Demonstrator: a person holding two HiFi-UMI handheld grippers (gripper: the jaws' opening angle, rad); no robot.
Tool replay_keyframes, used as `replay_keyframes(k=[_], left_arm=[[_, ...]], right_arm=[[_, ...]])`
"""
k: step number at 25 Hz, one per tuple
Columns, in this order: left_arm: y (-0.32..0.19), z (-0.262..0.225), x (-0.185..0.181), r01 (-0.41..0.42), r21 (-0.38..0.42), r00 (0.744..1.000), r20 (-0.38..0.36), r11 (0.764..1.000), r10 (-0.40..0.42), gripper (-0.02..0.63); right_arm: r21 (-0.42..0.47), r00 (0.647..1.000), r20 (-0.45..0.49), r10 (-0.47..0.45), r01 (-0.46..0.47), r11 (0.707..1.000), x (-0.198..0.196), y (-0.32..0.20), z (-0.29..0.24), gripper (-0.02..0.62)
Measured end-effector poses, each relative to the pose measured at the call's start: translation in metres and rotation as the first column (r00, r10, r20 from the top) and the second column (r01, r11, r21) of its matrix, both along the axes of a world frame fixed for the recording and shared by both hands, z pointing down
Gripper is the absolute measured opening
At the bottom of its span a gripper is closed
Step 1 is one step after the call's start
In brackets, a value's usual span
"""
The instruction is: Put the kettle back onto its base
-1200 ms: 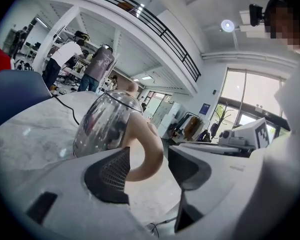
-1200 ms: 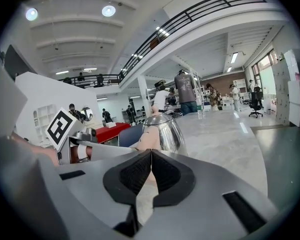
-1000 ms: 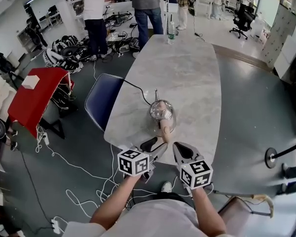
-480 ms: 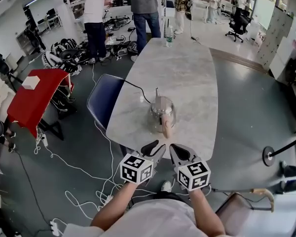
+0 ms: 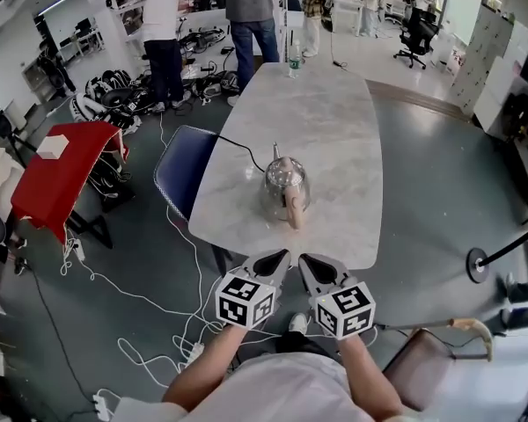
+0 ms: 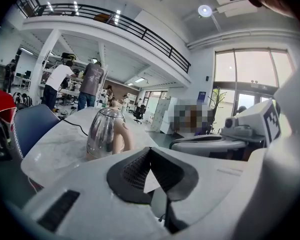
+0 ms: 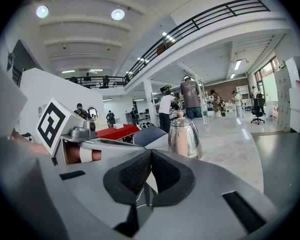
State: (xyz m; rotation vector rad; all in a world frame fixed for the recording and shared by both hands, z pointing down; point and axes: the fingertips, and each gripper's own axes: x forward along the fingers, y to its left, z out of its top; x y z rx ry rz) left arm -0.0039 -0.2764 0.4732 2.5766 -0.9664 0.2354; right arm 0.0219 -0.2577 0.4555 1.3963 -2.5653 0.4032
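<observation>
The kettle [image 5: 286,190] stood upright on the desk [image 5: 330,121], toward its near end and a little closer to the left edge than the right. Its spout pointed at the far end and its pale handle [image 5: 292,211] faced the near edge. A black cord [image 5: 243,153] ran from the kettle's foot across to the left edge, above a blue chair [image 5: 178,176]. The base itself could not be made out under the kettle, so it probably already sat on it. Both hand-held grippers hung off the desk, just past its near edge and side by side. The left hand-held gripper [image 5: 271,262] had its jaws together on nothing, and so did the right hand-held gripper [image 5: 313,265]. The kettle lay straight ahead of the pair, apart from both, with its handle roughly on the line between them. Neither was plainly the nearer, so any fresh reach would run forward over the near edge to that handle.
</observation>
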Motion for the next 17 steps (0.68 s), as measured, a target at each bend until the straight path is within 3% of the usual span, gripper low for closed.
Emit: replay_keyframes(k=[17], left_arm=[[0.0063, -0.0060, 0.0063, -0.011, 0.020, 1.000, 0.018, 1.000, 0.010, 0.008]], right_arm=[[0.013, 1.000, -0.001, -0.021, 0.021, 1.000, 0.0010, 0.0064, -0.0043, 0.005]])
